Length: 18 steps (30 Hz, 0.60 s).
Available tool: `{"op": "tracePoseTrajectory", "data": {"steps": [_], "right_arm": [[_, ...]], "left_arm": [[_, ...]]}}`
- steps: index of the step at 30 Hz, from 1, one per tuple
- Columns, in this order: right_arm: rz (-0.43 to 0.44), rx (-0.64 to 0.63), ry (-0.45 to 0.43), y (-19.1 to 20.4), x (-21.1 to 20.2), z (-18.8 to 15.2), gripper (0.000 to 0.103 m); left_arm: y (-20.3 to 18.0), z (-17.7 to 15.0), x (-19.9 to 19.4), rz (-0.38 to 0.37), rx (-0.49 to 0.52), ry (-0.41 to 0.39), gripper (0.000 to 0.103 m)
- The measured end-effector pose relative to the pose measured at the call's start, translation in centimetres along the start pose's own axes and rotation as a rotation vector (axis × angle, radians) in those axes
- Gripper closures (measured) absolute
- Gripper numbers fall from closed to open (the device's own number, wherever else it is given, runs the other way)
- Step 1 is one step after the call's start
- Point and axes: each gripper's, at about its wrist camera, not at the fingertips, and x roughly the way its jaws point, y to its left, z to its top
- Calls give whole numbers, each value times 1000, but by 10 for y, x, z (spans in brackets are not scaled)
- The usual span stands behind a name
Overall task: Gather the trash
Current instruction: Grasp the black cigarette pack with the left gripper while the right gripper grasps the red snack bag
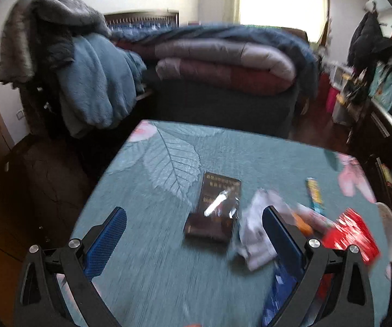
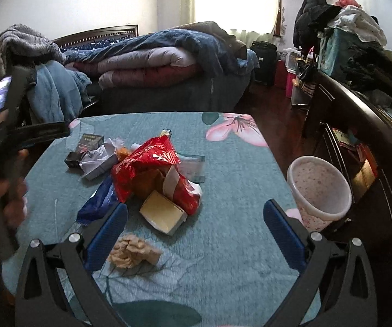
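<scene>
Trash lies heaped on a table with a teal leaf-print cloth [image 2: 236, 179]. In the right wrist view I see a red wrapper [image 2: 152, 163], a yellow box [image 2: 162, 214], a blue wrapper [image 2: 98, 201], crumpled white paper [image 2: 100, 159], a dark box [image 2: 85, 150] and a beige crumpled wad [image 2: 132, 252]. A pale bin [image 2: 319, 190] stands at the table's right edge. My right gripper [image 2: 196, 218] is open above the wad and the yellow box. My left gripper [image 1: 194, 222] is open over the dark box [image 1: 215, 209], with the white paper [image 1: 256, 234] by its right finger.
A bed with folded quilts [image 2: 152, 62] stands behind the table, and a chair draped in blankets [image 1: 81, 81] is at its left. A dark sideboard piled with clothes [image 2: 359, 62] runs along the right. A hand [image 2: 8, 188] holds the left gripper at the table's left edge.
</scene>
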Motion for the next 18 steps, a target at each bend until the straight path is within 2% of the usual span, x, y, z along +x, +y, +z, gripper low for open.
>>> {"op": "tracePoseTrajectory", "data": {"steps": [5,7,9,14,16,18], "right_arm": [[0,-6,16,3,21,6,3],[-2,-6,24,3,29,9,3],[0,-3,27,2,33,10,3],[7,5,37,1,42,15,3],[17,9,49,3,47,18,3],[40,10,58,6,52,23,3]], "left_arm": [[-10,11,50,-25,17,101,4],[-13,11,66,12,26,123,4],[-12,10,75,25,30,140,4],[-10,7,87,-8,21,175,4],[-9,5,92,-35,15,195,11],[-11,5,91,-25,28,172,25]]}}
